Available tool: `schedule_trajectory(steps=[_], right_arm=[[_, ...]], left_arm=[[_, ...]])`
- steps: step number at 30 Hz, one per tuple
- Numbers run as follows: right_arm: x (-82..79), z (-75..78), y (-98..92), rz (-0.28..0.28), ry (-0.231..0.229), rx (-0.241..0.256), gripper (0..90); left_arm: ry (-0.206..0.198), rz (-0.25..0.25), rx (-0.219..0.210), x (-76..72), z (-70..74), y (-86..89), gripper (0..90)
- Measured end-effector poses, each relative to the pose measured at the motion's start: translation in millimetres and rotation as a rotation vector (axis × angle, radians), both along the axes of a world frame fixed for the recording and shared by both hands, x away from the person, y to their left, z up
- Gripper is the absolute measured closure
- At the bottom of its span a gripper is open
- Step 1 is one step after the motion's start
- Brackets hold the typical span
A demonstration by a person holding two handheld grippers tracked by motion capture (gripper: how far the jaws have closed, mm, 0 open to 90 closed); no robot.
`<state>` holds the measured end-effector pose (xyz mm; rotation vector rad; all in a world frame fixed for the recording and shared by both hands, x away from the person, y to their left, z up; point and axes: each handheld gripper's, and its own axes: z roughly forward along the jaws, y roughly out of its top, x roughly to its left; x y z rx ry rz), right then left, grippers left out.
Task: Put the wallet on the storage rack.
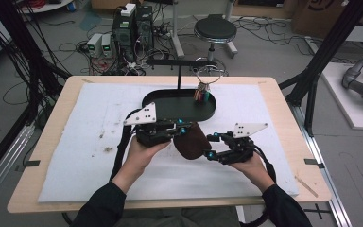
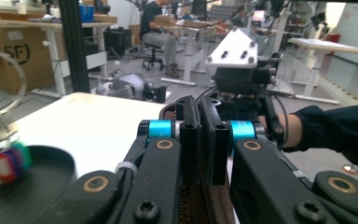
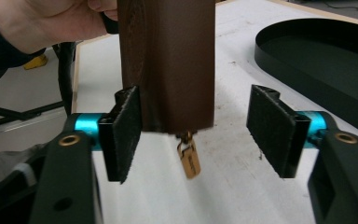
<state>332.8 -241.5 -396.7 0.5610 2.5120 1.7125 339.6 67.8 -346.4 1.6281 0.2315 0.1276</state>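
Note:
A brown leather pouch (image 1: 192, 142) hangs just above the white mat, with my left gripper (image 1: 183, 128) shut on its upper edge. In the left gripper view, the jaws (image 2: 200, 135) are pressed together with the brown pouch (image 2: 204, 201) pinched between them. My right gripper (image 1: 211, 146) stands open at the pouch's right end. The right gripper view has the pouch (image 3: 168, 60) hanging between the pads; the left pad (image 3: 123, 130) sits by its edge and the right pad (image 3: 272, 128) stays apart. A brass zipper pull (image 3: 189, 158) dangles below the pouch.
A black oval tray (image 1: 170, 106) lies behind the grippers on the white mat (image 1: 90, 142). A thin black stand (image 1: 178, 71) rises from it, carrying a metal ring with a colourful striped object (image 1: 202, 93) at its right. Table edges lie to both sides.

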Motion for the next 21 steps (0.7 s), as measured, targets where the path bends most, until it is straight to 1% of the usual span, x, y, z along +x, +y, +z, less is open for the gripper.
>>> schedule_trajectory(steps=[1, 2, 3, 4, 7, 8, 10, 11, 13, 14, 15, 16, 17, 19, 20, 21], right_arm=[[0.2, -0.3, 0.5, 0.006, 0.000, -0.001, 42.5], [0.3, -0.5, 0.7, 0.021, -0.004, -0.006, 48.2], [-0.3, -0.3, 0.8, 0.029, -0.010, -0.011, 55.7], [-0.7, 0.0, 0.4, 0.040, -0.021, -0.016, 58.3], [-1.3, 1.7, -2.2, 0.050, -0.035, -0.009, 64.2], [-1.4, 2.5, -3.4, 0.054, -0.046, -0.009, 66.0], [-2.3, 3.9, -4.7, 0.063, -0.054, -0.008, 68.9], [-2.7, 4.9, -4.9, 0.062, -0.061, -0.019, 69.5], [-3.4, 7.1, -5.3, 0.070, -0.071, -0.040, 70.2], [-3.6, 7.6, -5.5, 0.073, -0.075, -0.051, 70.4], [-3.5, 7.9, -6.2, 0.074, -0.078, -0.057, 70.6], [-3.2, 8.2, -7.4, 0.080, -0.079, -0.058, 70.6], [-3.3, 8.7, -8.2, 0.082, -0.081, -0.055, 70.7], [-3.6, 10.1, -8.7, 0.087, -0.090, -0.057, 70.7], [-3.8, 10.4, -8.4, 0.089, -0.091, -0.060, 70.7], [-3.9, 10.3, -8.0, 0.095, -0.087, -0.060, 70.7]], left_arm=[[-0.001, -0.002, -0.003, -0.4, -0.1, -1.6, 86.4], [-0.002, -0.005, -0.003, -0.5, -0.2, -2.6, 86.4], [-0.003, -0.005, -0.002, -0.4, -0.4, -2.9, 86.4], [0.001, -0.006, -0.006, -0.2, -0.6, -2.7, 86.4], [0.006, -0.003, -0.007, 0.1, -0.2, 0.4, 86.3], [0.003, -0.005, -0.003, 0.2, 0.1, 1.5, 86.1], [0.001, -0.001, 0.009, -0.7, 0.5, 2.9, 85.5], [0.002, -0.002, 0.014, -1.0, 0.5, 3.4, 84.9], [0.004, -0.007, 0.025, -1.4, 0.8, 5.8, 81.7], [0.005, -0.008, 0.030, -1.4, 1.3, 6.6, 76.2], [0.004, 0.021, 0.060, -2.6, 2.4, 7.7, 67.0], [-0.003, 0.029, 0.100, -2.8, 3.1, 9.3, 58.8], [-0.004, 0.026, 0.122, -3.3, 3.0, 10.5, 55.6], [-0.016, 0.034, 0.184, -4.2, 3.1, 12.9, 48.4], [-0.015, 0.029, 0.200, -4.6, 3.1, 13.8, 44.8], [-0.016, 0.020, 0.213, -4.5, 3.5, 14.9, 43.5]])
